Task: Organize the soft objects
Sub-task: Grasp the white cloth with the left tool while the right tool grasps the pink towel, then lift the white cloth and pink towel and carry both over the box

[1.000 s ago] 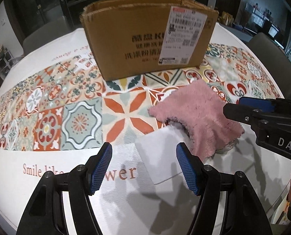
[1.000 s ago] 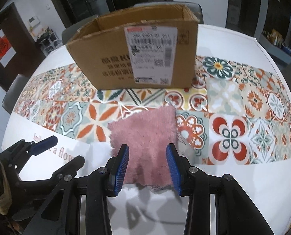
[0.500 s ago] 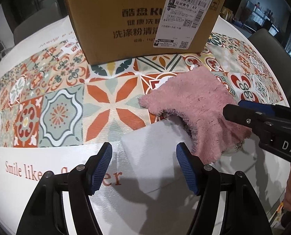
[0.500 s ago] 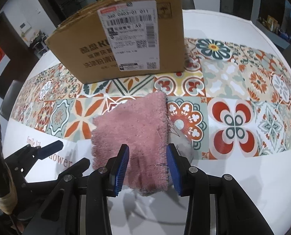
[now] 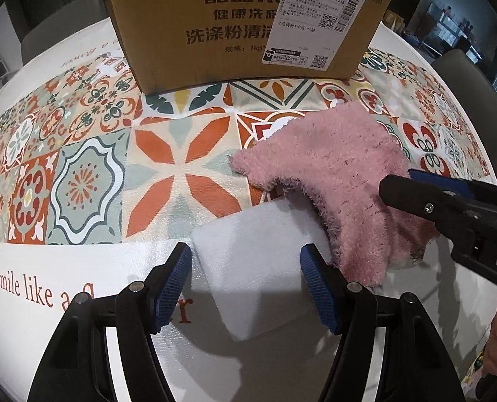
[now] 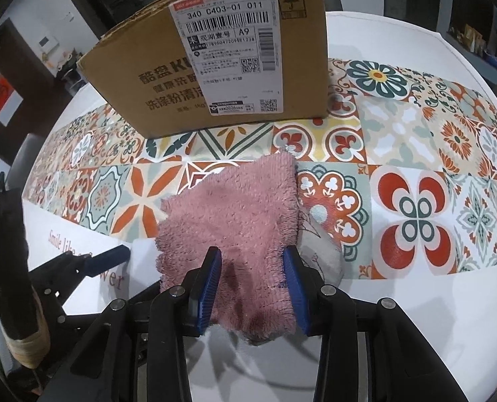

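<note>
A fluffy pink cloth lies on the table in front of a brown cardboard box. Its left edge drapes over a white foam block. My left gripper is open, its blue pads on either side of the white block. In the right wrist view my right gripper is open and straddles the near edge of the pink cloth. A grey cloth peeks out from under the pink one at its right. The box stands just behind.
The round table has a white cover with a band of patterned tiles. Grey chairs stand around it. The right gripper's arm crosses the left wrist view at the right.
Both grippers have moved forward and down toward the table. The left pads now flank the white block and the right pads now straddle the pink cloth's near edge. Both remain open.
</note>
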`<state>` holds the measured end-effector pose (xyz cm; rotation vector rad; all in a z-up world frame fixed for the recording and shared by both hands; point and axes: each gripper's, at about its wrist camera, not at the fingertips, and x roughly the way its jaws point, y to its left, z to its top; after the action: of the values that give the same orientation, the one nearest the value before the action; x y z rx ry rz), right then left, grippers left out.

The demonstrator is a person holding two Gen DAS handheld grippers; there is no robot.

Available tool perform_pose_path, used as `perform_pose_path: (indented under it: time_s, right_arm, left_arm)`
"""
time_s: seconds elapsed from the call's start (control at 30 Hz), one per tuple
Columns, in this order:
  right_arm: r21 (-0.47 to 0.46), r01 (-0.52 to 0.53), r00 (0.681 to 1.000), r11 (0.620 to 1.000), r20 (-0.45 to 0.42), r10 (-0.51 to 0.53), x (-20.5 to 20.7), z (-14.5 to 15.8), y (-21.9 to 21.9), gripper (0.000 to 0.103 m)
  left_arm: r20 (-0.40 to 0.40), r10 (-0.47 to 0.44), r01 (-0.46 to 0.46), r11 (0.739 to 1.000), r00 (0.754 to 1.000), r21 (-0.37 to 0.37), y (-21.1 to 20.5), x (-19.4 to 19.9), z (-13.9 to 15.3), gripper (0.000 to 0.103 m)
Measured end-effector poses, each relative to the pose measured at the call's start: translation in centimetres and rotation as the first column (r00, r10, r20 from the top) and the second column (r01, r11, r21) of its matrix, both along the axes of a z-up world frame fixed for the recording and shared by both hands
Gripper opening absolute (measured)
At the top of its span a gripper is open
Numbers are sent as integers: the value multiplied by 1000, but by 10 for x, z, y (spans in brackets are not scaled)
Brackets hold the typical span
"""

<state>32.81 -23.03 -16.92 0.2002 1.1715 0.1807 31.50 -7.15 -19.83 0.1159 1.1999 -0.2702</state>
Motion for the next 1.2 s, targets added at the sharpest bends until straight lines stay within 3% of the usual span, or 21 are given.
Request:
perform_pose_path:
  time_s: [0.1,0.23,0.3,0.57,0.77,1.2]
  right_arm:
    - [11,3,1000,1000,-16,-2,1,-4,-3,26]
    - [3,2,1000,1000,-25,-2,1,-7,-4,12]
    - [2,7,1000,1000,-22,-7,0,-7,-5,10]
    - [9,0,1000,1000,10,0,-7,7,-3,9]
    - [32,-7,998,999,56,5,-12,26,-2,9]
    - [64,-1,985,998,170,-10,-19,71,-1,9]
  left_arm:
    - [24,0,0,1000,1000,9,-1,-3,1,56]
    - [26,3,-3,1000,1000,-19,0,-3,5,21]
    - [16,6,-5,999,1000,-49,1,-3,5,10]
    - [34,-1,4,996,999,-87,-1,-8,14,7]
    - [80,4,8,990,997,-140,3,-16,38,7]
    - [204,30,6,985,978,-175,10,-24,89,7]
